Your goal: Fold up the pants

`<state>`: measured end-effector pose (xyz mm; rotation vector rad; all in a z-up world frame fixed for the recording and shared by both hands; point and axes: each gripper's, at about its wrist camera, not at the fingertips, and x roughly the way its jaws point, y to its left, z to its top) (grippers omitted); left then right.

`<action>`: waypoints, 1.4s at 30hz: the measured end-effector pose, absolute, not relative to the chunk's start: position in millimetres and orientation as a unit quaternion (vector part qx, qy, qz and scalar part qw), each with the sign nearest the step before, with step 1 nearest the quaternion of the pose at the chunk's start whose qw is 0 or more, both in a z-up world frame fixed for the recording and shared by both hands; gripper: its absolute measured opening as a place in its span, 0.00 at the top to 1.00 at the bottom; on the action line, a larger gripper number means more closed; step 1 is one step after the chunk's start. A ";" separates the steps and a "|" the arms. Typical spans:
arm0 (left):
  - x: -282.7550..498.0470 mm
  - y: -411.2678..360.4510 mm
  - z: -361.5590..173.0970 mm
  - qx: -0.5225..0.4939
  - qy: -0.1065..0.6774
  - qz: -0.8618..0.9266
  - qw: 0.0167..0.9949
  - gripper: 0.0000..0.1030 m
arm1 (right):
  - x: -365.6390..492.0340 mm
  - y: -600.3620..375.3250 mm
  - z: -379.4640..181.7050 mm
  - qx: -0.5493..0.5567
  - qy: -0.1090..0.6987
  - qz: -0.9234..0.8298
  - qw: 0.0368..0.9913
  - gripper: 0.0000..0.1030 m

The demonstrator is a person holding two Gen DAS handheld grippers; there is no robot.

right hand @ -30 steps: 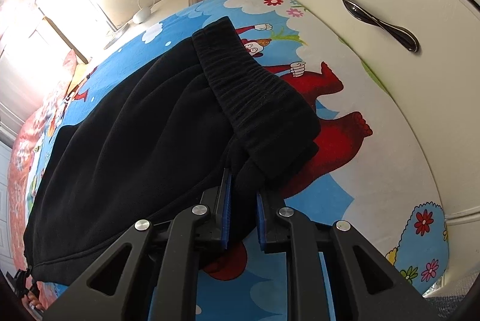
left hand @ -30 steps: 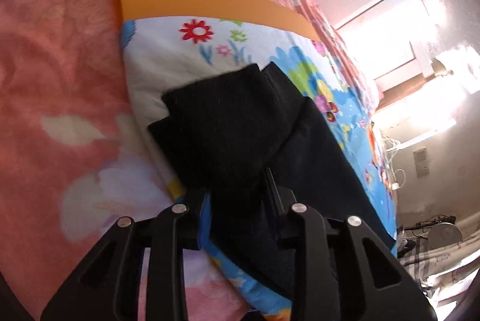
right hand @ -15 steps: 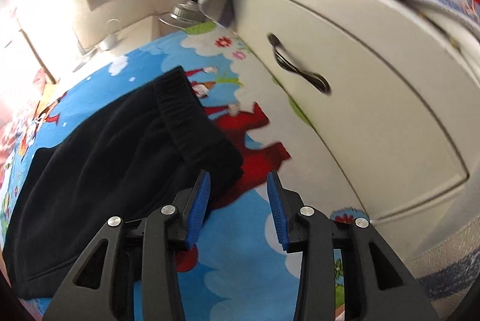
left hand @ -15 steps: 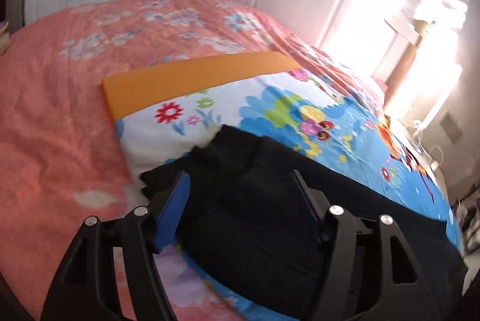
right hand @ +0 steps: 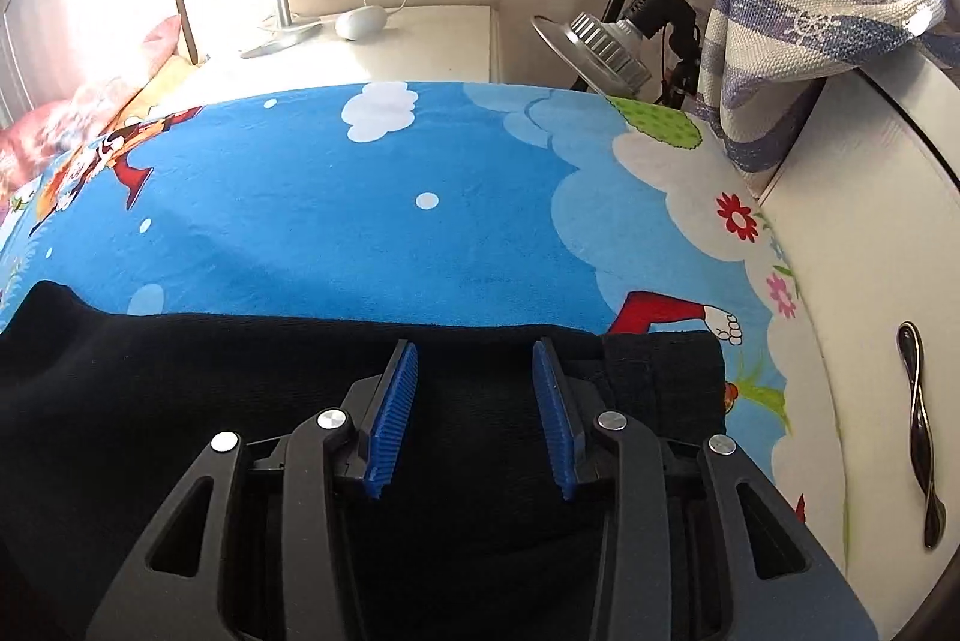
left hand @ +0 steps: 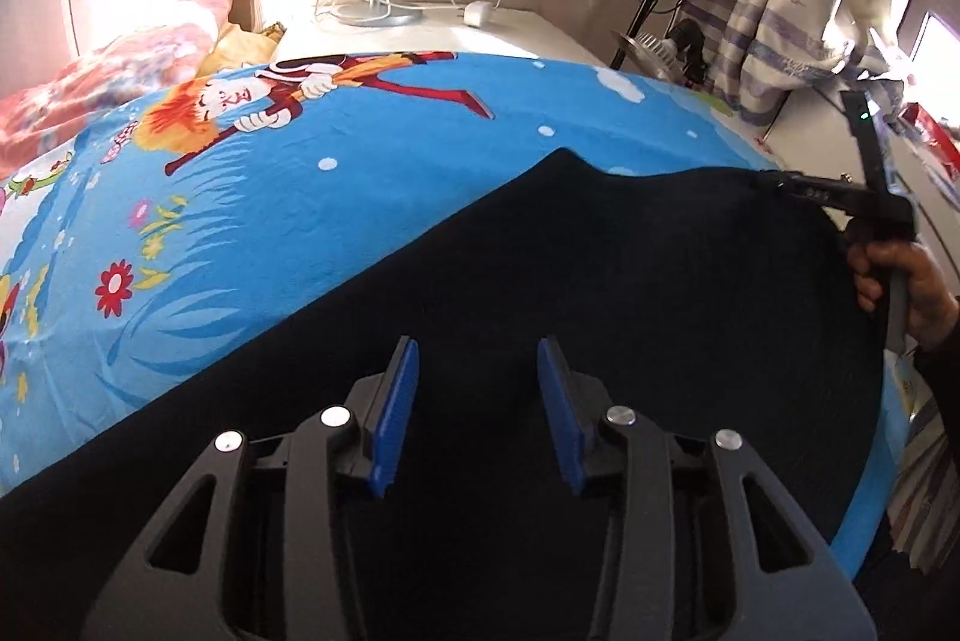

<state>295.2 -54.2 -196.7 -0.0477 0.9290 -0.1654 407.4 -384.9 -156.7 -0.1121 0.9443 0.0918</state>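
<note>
Both grippers have let go: the left gripper (left hand: 477, 404), just narrowed, and the right gripper (right hand: 474, 410) hover part-open, empty, over the black pants (right hand: 180, 401) (lengthwise fold apparently laid) beneath them.

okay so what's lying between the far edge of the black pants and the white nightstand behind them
Only bare cartoon sheet lies between the black pants and the white nightstand; the right wrist view shows it.
</note>
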 end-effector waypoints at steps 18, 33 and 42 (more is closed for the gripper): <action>155.1 208.2 -182.7 -0.120 0.419 0.340 0.833 0.47 | 242.0 -154.0 -93.5 -0.123 0.384 0.276 0.872 0.28; 64.2 237.8 -179.8 -0.124 0.368 0.257 0.885 0.59 | 221.8 -126.6 -118.3 -0.139 0.430 0.240 0.859 0.27; 55.5 212.1 -206.2 -0.074 0.393 0.229 0.888 0.55 | 233.1 -95.0 -121.8 -0.165 0.431 0.254 0.850 0.27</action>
